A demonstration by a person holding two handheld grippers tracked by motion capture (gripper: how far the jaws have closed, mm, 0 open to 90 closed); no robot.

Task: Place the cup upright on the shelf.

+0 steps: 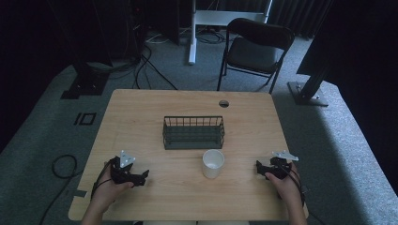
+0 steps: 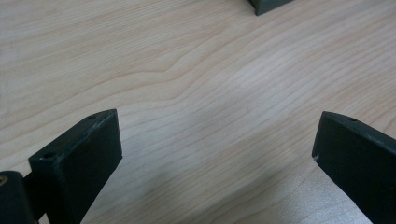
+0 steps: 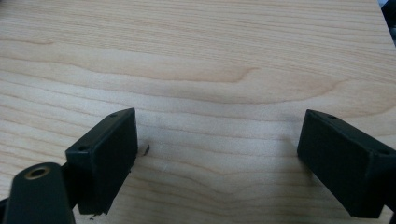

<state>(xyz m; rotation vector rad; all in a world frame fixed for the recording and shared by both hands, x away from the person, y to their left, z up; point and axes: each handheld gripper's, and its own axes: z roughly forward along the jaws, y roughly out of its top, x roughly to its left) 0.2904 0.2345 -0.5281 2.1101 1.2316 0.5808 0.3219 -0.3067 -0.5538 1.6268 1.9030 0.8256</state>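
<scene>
Hands rest at the near edge of the wooden table (image 1: 141, 105), one on each side, each holding a black gripper with nothing in it. In the high view the left gripper (image 1: 141, 177) sits at the near left and the right gripper (image 1: 259, 167) at the near right, both well apart from the things in the middle. Both gripper views look along jaws spread wide over bare wood grain, so each gripper is released and grasps nothing; a dark corner of the wire basket (image 2: 268, 4) peeks in at the top of the left gripper view. The white cup (image 1: 213, 163) stands upright between the two grippers, nearer the right one, just in front of the basket (image 1: 193, 132), which looks empty. Judging by this layout, the work is at its starting step, with no reach begun. The likely job is getting the cup into the basket, and the next move would call for the right gripper to travel left to the cup, straddle its wall or rim with the jaws wide, and close firmly before any lift.
</scene>
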